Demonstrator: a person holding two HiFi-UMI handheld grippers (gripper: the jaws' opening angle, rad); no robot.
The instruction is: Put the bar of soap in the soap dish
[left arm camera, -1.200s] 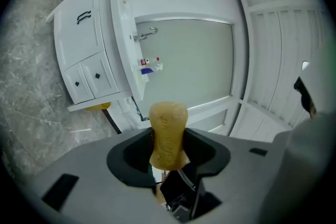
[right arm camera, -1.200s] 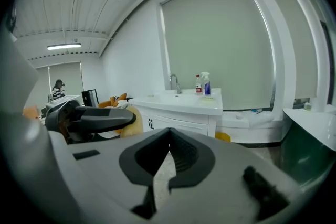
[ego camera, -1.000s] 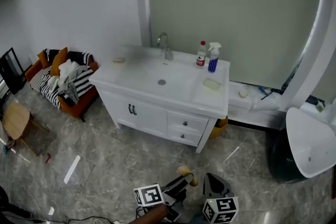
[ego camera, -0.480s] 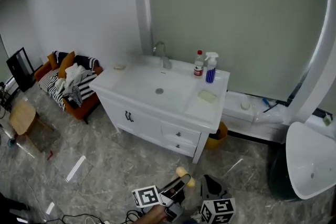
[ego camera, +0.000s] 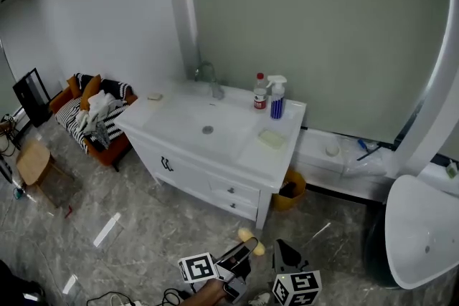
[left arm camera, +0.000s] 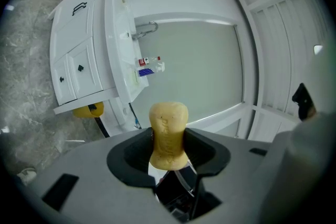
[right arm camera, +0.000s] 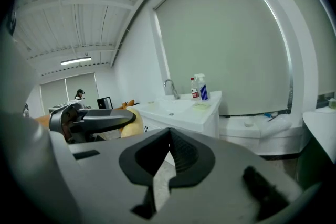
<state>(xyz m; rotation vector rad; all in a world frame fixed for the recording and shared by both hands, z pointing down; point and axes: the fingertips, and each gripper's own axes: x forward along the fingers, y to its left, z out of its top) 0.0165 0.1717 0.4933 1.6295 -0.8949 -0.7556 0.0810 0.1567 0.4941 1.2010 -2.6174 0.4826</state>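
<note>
Well ahead, toward 12 o'clock from both tongs, stands the white desk (ego camera: 188, 170) with its sink, a blue spray bottle (ego camera: 277, 98) and a red-capped bottle (ego camera: 259, 91) side by side at its back edge. Low at 6 o'clock in the head view, the left tongs (ego camera: 245, 251) clamp a yellowish bar of soap (left arm camera: 168, 123) that juts past the tips. The right tongs (right arm camera: 169, 147), at their 3 o'clock, are closed on nothing.

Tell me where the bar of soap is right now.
The pale yellow bar of soap sits clamped in the left gripper, low in the head view, well short of the white sink cabinet.
</note>
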